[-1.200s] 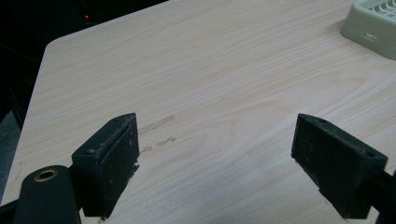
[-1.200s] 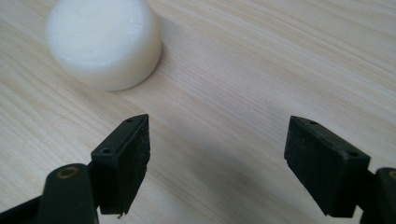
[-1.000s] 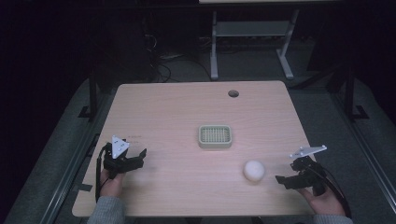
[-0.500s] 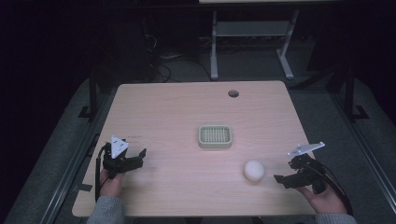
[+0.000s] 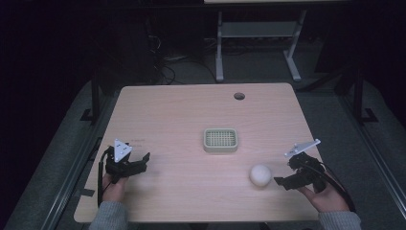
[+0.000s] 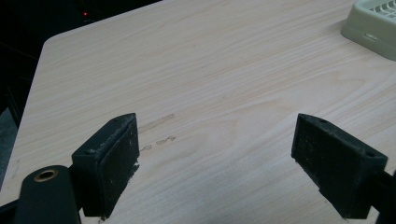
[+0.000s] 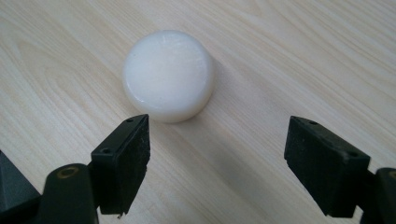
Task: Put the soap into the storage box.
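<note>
The right claw [image 5: 280,182] has slid a little closer to the white round soap [image 5: 260,175], lower right on the table [image 5: 191,115]. Its jaws are spread wide, ready to grab. The left claw [image 5: 139,162] waits, spread too.

The table [image 5: 191,115] is topped with pale wood-grain laminate, smooth and matt, with a few faint scuffs seen near its left edge in the left gripper view. The white puck [image 7: 168,74] near the right front corner looks like a waxy, soap-like solid, smooth with a soft sheen and fine scratches on its flat top. The small tray [image 5: 220,140] at mid-table is moulded of pale plastic, matt, with a gridded top. The right gripper [image 7: 217,163] and left gripper [image 6: 217,163] carry matt black pads, slightly rough and worn pale at the edges; a brass-coloured insert is set in each left jaw arm.
</note>
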